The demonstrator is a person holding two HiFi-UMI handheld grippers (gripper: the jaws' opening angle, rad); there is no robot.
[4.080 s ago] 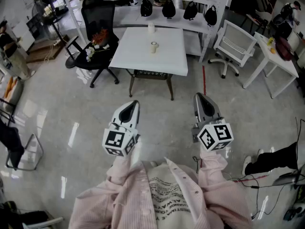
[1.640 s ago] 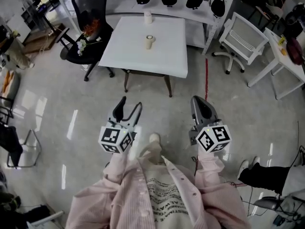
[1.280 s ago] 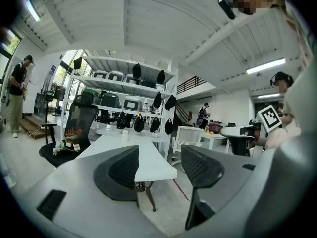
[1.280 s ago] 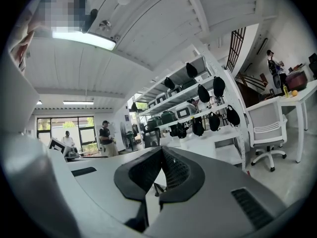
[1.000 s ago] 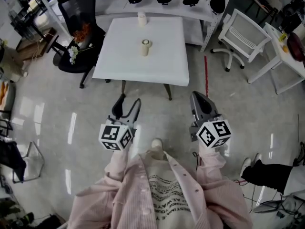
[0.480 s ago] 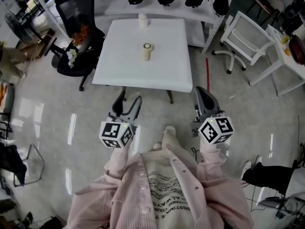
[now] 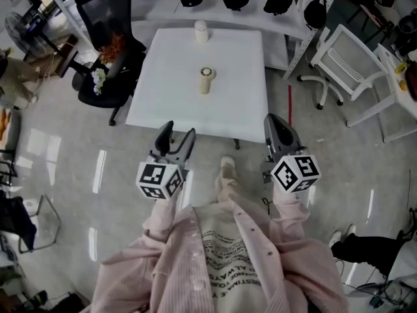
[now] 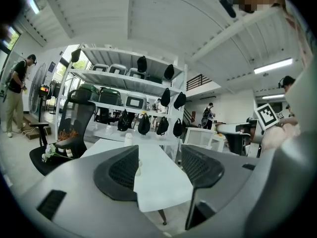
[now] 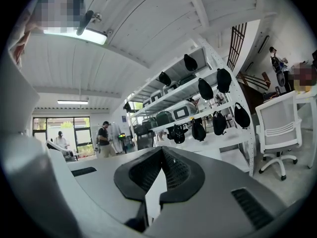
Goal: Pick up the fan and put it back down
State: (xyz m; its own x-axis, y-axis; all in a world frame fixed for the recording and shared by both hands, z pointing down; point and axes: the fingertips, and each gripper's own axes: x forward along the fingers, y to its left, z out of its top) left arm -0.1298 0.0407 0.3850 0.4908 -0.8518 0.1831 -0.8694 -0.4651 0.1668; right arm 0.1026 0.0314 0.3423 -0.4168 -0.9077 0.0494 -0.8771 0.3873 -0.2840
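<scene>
Left claw (image 7: 177, 133), closed four seconds earlier, now has its jaws apart and empty, right claw (image 7: 276, 126) has its jaws together, and both are now nearer the near edge of the white surface (image 7: 241, 90), where the fan (image 7: 206, 80) stands upright near its middle.

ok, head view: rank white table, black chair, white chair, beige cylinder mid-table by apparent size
1. white table, clearly largest
2-3. black chair and white chair: look about alike, so unranked
4. beige cylinder, smallest by far
</scene>
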